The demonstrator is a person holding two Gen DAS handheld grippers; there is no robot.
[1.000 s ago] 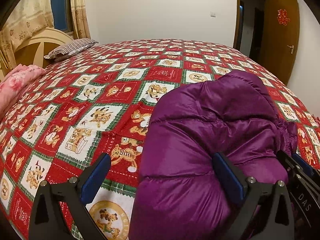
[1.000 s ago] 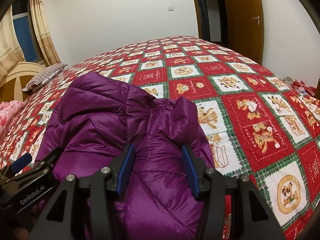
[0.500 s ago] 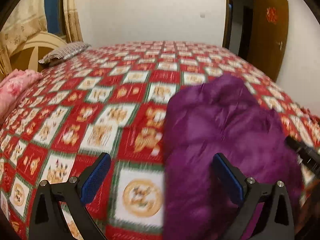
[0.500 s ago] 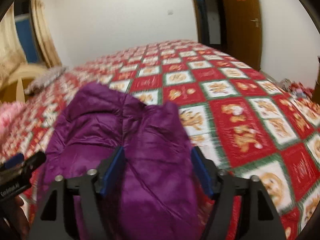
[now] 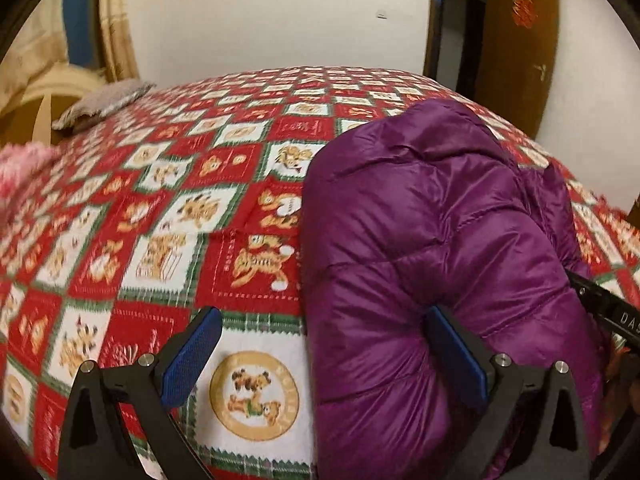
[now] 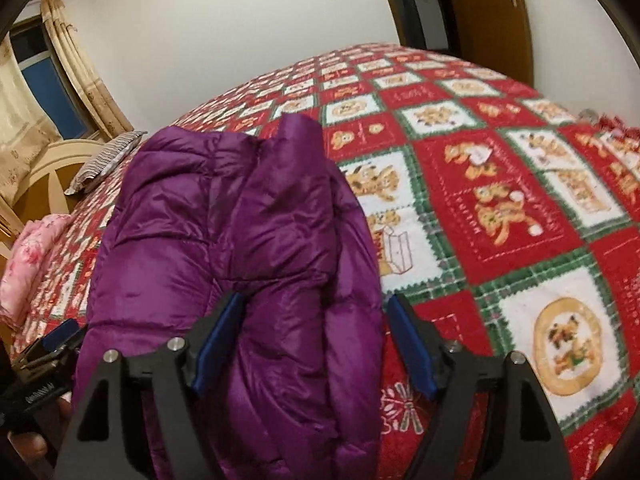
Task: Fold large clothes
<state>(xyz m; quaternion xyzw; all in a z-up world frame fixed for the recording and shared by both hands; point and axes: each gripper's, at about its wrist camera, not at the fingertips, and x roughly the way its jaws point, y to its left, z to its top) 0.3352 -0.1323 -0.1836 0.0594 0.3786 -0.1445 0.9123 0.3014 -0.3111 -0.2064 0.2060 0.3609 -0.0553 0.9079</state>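
Your right gripper [image 6: 316, 344] has just spread, releasing the purple jacket [image 6: 240, 240], whose near end is cropped, lengthwise toward the wall; left gripper [image 5: 328, 360] gapes too.

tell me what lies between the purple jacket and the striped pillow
Only bare quilt: in the left wrist view its red, bear-printed squares run unbroken from the jacket to the pillow. The right wrist view shows nothing else there either.

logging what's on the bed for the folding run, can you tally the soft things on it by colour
purple: 1, the folded puffer jacket
pink: 1, the pink bedding at the bed's edge
grey striped: 1, the pillow by the headboard
red, white and green: 1, the bear-print bedspread under everything
total: 4
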